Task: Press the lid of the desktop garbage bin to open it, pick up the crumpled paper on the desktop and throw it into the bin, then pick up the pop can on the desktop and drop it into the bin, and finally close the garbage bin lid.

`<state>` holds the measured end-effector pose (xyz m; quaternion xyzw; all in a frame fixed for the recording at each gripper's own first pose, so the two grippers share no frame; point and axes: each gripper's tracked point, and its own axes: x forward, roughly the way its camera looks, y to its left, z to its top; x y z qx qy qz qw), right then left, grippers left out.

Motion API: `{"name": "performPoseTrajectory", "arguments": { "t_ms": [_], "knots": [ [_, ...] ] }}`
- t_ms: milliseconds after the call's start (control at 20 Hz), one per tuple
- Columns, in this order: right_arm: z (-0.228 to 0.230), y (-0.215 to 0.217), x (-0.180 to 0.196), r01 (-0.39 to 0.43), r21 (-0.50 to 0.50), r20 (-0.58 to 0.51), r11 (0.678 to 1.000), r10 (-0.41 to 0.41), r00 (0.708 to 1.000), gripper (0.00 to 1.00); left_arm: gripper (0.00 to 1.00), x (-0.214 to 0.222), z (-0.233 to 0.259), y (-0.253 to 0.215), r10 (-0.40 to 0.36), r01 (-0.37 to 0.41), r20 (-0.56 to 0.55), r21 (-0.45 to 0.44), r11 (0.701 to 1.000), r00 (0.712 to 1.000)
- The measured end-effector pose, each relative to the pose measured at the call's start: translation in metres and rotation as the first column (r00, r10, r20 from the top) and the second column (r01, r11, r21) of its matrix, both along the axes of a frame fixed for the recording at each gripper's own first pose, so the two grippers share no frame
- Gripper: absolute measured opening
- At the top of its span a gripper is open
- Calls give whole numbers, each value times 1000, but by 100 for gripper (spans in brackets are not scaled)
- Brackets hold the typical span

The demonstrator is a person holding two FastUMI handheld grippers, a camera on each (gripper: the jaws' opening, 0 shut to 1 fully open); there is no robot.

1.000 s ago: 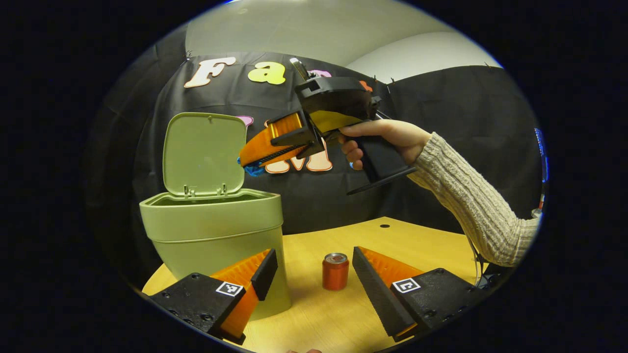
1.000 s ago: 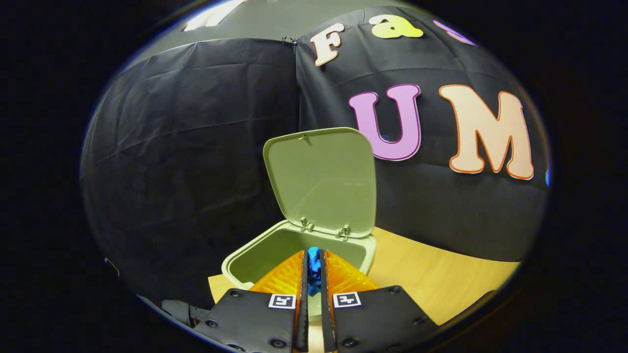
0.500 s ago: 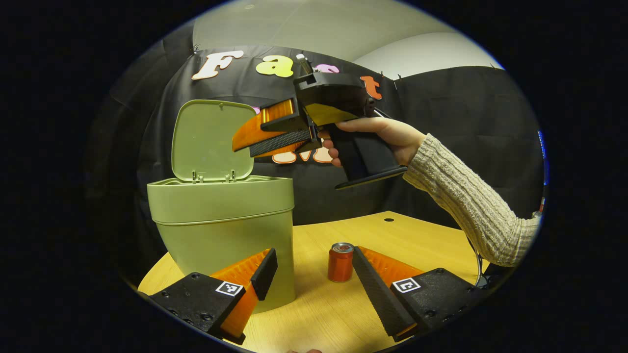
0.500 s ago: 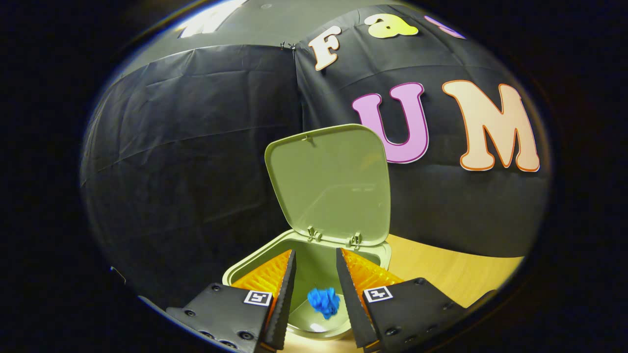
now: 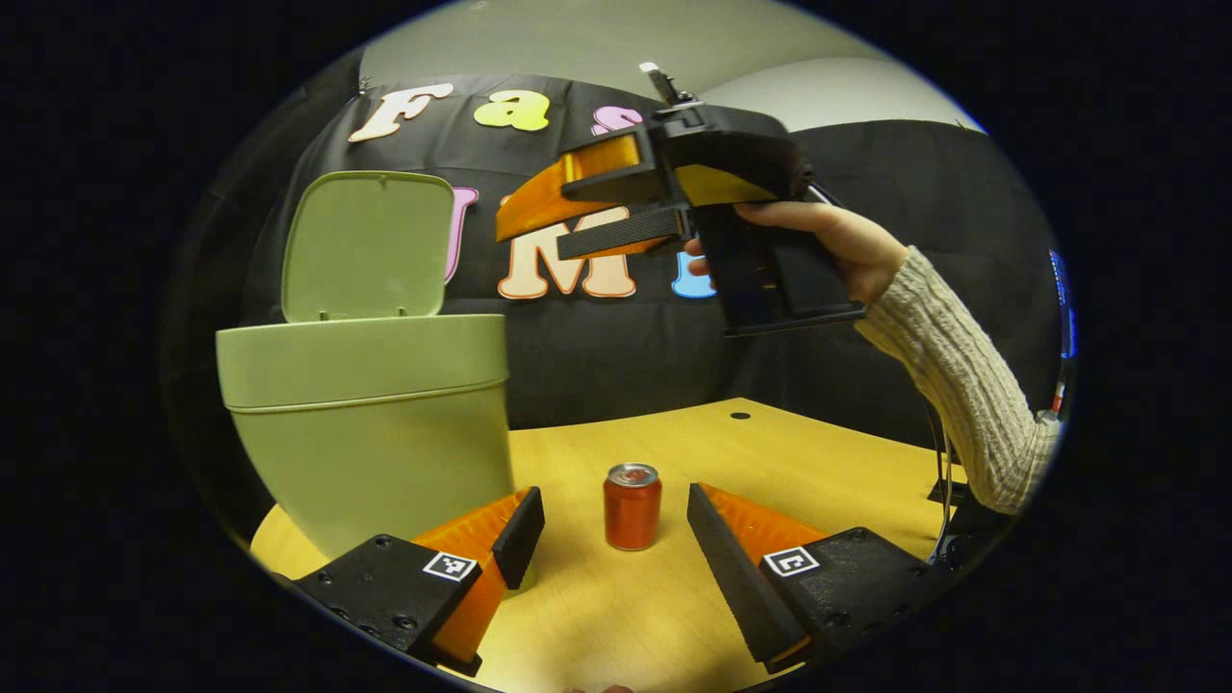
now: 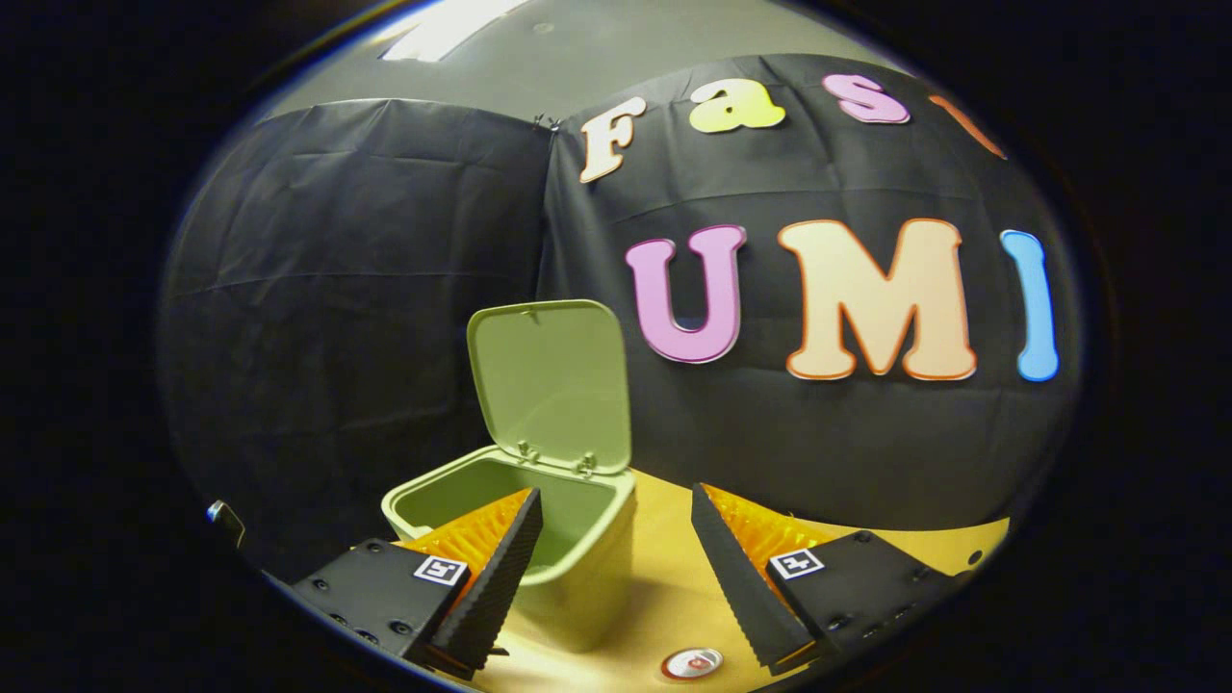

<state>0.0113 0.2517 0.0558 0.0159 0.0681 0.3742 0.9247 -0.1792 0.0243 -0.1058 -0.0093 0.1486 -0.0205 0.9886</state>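
The left tongs [image 5: 604, 539] rest low over the counter [image 5: 674, 616], jaws wide and empty. The pop can [image 5: 632, 505] stands upright at 12 o'clock between the fingers, just beyond their tips, long axis vertical. The bin [image 5: 371, 423] sits at 10 o'clock, lid [image 5: 366, 245] raised. The right tongs [image 5: 539, 217] hang high at 12 o'clock, parted and empty; their own view cuts the can to its top at 6 o'clock. The left tongs are judged nearer. The bin floor, and any crumpled paper, is hidden.
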Motion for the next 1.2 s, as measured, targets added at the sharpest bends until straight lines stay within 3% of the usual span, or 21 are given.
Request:
{"name": "performPoseTrajectory", "arguments": {
  "t_ms": [150, 350, 500, 700, 1200],
  "knots": [
    [-21, -63, -2, 86, 17, -14, 996, -85, 996, 98, 93, 18, -19, -16, -27, 26, -36, -30, 999, 999],
    [-49, -139, 2, 202, 40, -29, 979, -201, 979, 96, 92, 45, -45, -17, -21, 21, -79, 0, 1000, 997],
    [-75, -177, -2, 240, 66, -64, 969, -236, 970, 98, 92, 65, -66, -16, -23, 26, -115, 22, 999, 993],
    [-106, -216, 0, 300, 54, -67, 952, -297, 953, 98, 93, 84, -92, -12, -5, 13, -171, 45, 999, 985],
    [-169, -255, -30, 333, 32, -114, 942, -327, 938, 96, 93, 113, -133, -3, 9, 9, -261, 67, 998, 965]
  ]
}}
